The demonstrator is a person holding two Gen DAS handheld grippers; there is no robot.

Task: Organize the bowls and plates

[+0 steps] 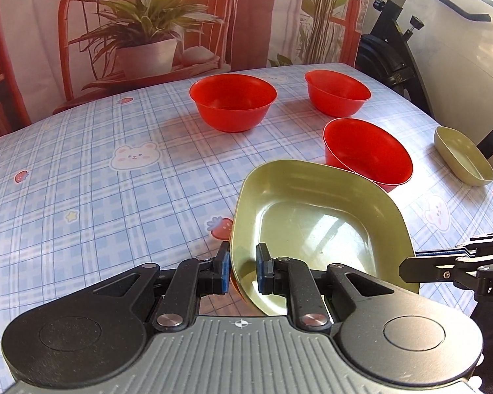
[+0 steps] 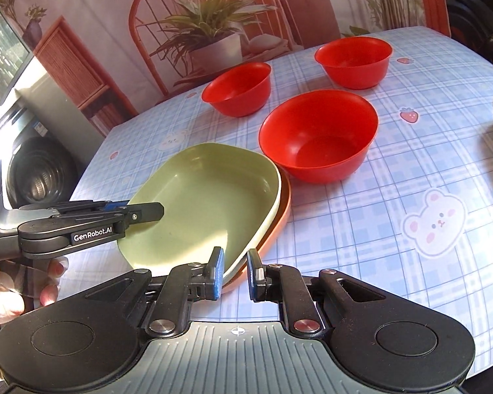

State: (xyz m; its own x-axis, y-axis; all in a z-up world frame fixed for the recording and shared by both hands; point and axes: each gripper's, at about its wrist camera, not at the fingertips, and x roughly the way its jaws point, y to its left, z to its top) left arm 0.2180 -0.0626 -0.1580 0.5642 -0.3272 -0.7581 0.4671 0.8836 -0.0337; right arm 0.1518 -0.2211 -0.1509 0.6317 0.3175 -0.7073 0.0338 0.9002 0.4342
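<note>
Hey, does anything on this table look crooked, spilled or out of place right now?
Nothing is spilled or broken. The green plate sits skewed on the orange plate, whose rim shows only along one side. A second green dish sits alone near the table's edge, away from the stack.

The left gripper (image 1: pixel 242 271) points forward and its two blue-padded fingers stand a little apart, one on each side of a rim, not pressed closed. The right gripper (image 2: pixel 233 274) is in the same pose, with its fingers parted around an edge just ahead of it. The person's left hand (image 2: pixel 23 292) holds the left tool from below.
</note>
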